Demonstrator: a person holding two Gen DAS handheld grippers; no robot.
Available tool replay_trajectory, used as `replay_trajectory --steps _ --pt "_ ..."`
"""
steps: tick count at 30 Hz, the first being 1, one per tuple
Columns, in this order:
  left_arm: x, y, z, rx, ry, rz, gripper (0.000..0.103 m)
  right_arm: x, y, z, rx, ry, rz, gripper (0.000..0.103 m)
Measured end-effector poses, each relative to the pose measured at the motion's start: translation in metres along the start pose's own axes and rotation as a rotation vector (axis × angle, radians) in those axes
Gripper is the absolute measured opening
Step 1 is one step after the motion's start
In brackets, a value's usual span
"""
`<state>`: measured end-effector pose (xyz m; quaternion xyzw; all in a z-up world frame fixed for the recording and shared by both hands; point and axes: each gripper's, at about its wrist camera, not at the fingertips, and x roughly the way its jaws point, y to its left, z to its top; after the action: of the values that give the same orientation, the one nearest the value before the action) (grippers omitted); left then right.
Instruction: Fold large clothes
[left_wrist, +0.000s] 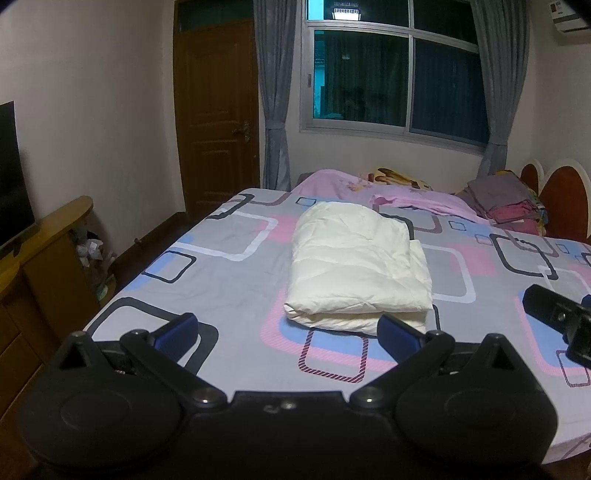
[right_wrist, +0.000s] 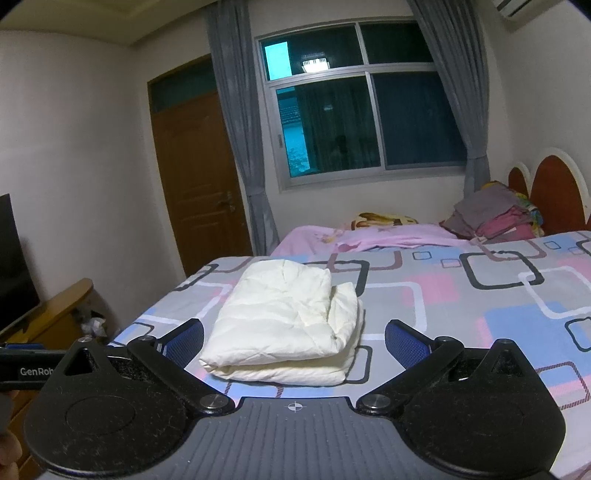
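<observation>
Jaws on both grippers stand spread wide and hold nothing, the left gripper (left_wrist: 287, 330) and the right gripper (right_wrist: 294, 338) hovering over the bed (left_wrist: 229, 280). On its patterned sheet lies the folded cream garment (left_wrist: 356, 264), a neat thick bundle just ahead of both. Folded clothes (right_wrist: 491, 218) sit stacked by the headboard.

both grippers spread wide, nothing between the fingers

left gripper (left_wrist: 288, 328) level, pointing forward, blue pads (left_wrist: 176, 332) well apart. right gripper (right_wrist: 294, 338) same pose, fingers splayed, blue pads (right_wrist: 406, 341) facing inward. right gripper's body also shows at the right edge of the left wrist view; left gripper's body shows at the left edge of the right wrist view, so the two sit side by side.
</observation>
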<state>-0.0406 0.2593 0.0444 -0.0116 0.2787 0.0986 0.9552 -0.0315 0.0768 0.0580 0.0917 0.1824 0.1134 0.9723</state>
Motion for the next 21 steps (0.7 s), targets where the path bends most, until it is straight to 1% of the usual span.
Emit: replay_trajectory --steps 15,21 --pt "0.009 0.005 0.001 -0.012 0.018 -0.007 0.103 0.013 0.005 -0.004 -0.001 0.027 -0.004 0.103" --pt "0.023 0.009 0.002 -0.026 0.054 -0.032 0.103 0.021 0.003 -0.005 0.001 0.039 -0.006 0.103"
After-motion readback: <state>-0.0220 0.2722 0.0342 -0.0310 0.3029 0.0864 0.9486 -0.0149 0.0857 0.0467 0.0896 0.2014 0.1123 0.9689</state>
